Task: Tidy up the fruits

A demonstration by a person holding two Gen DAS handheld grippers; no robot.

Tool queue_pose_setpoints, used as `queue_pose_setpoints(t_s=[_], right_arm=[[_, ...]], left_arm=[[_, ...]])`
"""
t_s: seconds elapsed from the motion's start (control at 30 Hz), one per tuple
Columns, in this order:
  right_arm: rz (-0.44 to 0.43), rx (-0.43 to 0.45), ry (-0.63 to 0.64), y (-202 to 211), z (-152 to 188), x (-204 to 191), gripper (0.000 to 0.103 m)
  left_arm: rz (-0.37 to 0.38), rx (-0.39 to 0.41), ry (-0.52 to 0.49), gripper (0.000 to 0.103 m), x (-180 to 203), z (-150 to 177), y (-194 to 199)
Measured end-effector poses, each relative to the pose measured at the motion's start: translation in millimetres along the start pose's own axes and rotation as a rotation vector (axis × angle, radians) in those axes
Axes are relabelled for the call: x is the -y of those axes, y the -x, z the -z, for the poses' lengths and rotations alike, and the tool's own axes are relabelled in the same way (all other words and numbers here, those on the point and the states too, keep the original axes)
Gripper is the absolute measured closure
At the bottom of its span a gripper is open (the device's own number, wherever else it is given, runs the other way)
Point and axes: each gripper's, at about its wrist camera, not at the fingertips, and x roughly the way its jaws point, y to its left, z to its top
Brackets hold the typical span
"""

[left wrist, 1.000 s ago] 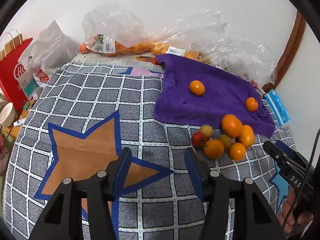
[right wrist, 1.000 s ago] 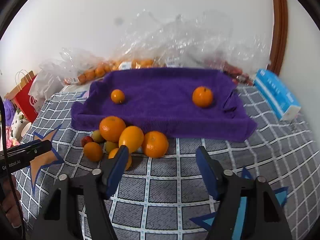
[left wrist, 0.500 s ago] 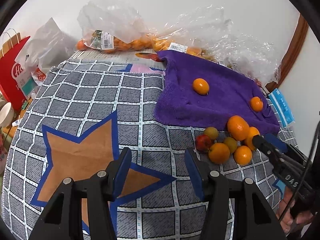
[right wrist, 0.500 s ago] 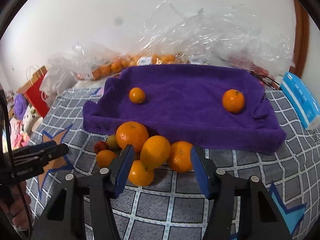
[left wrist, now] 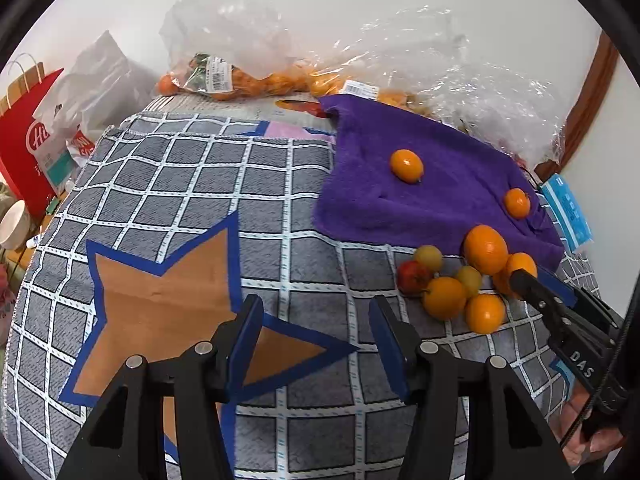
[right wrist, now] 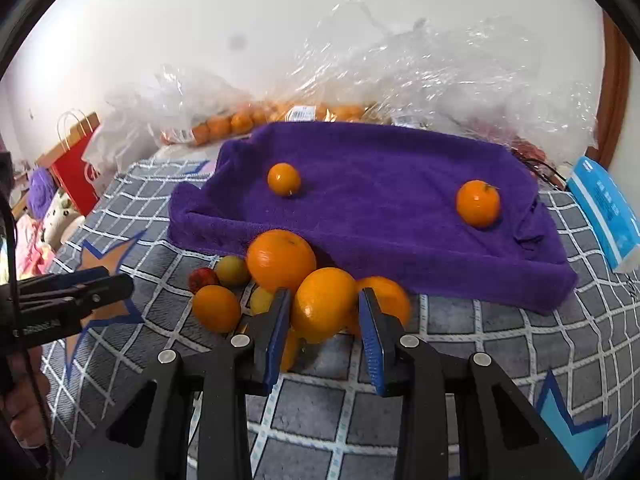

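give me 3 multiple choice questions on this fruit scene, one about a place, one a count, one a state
1. Where does the heap of loose fruit lie?
A. on the checked cloth, at the purple towel's near edge
B. inside the red bag
C. in the middle of the towel

2. How many oranges lie on the purple towel?
A. none
B. two
C. five

3. What is the right gripper doing?
A. hanging wide open over bare cloth
B. shut on an orange
C. holding the blue pack

Answers:
1 A, the heap sits on the cloth beside the towel.
2 B, one at the left and one at the right.
3 B, both pads press on its sides.
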Motion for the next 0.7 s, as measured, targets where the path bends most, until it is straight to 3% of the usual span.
queue_pose_setpoints(t_s=[0.3, 0.7], right_arm=[[0.037, -0.015, -0.02, 28, 23, 32, 0.069], [0.012, -0.099, -0.045, 1, 37, 55, 0.067]], left_arm=[[0.062, -0.016, -0.011, 0.05, 26, 3, -7], [0.077, -0.049, -0.027, 0.05, 48, 4, -21]])
